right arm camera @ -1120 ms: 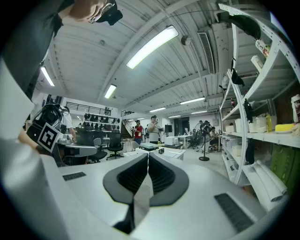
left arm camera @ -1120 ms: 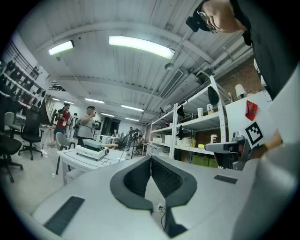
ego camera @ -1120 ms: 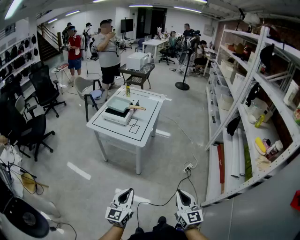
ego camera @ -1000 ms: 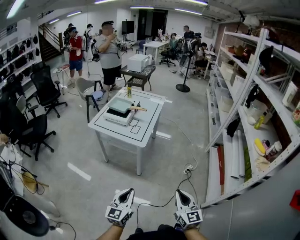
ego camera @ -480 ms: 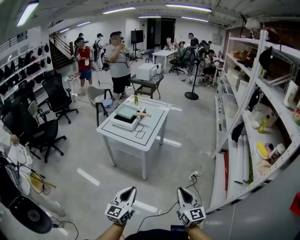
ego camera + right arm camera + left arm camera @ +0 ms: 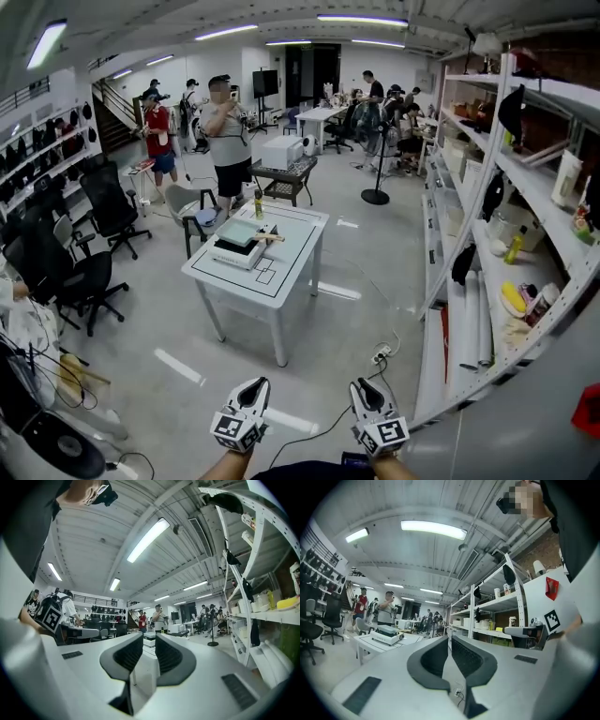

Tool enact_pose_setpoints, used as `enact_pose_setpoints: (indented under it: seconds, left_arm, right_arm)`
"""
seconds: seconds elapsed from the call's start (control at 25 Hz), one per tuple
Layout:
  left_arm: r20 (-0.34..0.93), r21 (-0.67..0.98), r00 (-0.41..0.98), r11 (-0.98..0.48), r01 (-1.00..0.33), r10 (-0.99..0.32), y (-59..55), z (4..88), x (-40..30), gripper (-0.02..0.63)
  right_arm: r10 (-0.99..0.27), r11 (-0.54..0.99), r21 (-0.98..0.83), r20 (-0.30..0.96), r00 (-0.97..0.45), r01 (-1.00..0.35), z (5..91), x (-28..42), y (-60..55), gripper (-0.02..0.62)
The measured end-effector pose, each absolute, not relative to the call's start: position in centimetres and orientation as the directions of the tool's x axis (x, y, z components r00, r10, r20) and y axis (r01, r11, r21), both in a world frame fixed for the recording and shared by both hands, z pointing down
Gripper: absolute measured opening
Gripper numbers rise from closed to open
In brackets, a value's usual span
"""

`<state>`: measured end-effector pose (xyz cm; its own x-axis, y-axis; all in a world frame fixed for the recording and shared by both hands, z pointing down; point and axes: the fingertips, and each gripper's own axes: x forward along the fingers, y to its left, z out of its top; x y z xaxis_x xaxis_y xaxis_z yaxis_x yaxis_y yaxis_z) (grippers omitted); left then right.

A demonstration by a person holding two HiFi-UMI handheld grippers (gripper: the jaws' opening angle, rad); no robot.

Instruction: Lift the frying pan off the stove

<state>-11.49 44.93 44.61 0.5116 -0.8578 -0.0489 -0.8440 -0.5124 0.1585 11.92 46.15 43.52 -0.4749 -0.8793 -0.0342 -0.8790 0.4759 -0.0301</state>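
Far short of the frying pan [image 6: 246, 231], our empty right gripper [image 6: 362, 386] has just parted slightly, readying a grasp; left gripper [image 6: 255, 384] closed, empty.

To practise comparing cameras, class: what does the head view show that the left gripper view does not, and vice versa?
Head view only: the left gripper's marker cube from above, and the frying pan's wooden handle. Left gripper view only: that gripper's jaws end on, shut, nothing between them. Both: the white table carrying the stove, and the shelving.
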Motion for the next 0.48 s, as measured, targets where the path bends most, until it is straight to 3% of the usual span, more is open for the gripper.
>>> enact_pose_setpoints:
  seconds: [0.12,0.2,0.48]
  left_arm:
    - [-0.023,0.161,0.491,-0.488,-0.858,-0.871,45.0,45.4,-10.6,0.082]
    - [-0.011,0.171,0.485,-0.480,-0.861,-0.874,45.2,44.8,-9.6,0.126]
    - [0.003,0.185,0.499,-0.490,-0.852,-0.867,46.7,45.6,-6.3,0.126]
  right_arm:
    - [-0.881,0.474,-0.046,-0.020,-0.473,-0.880,44.1,13.5,46.2,0.133]
    - [-0.876,0.481,-0.053,-0.019,-0.481,-0.875,44.2,14.3,46.4,0.138]
    - [-0.846,0.533,-0.113,-0.027,-0.533,-0.839,45.2,16.9,47.4,0.138]
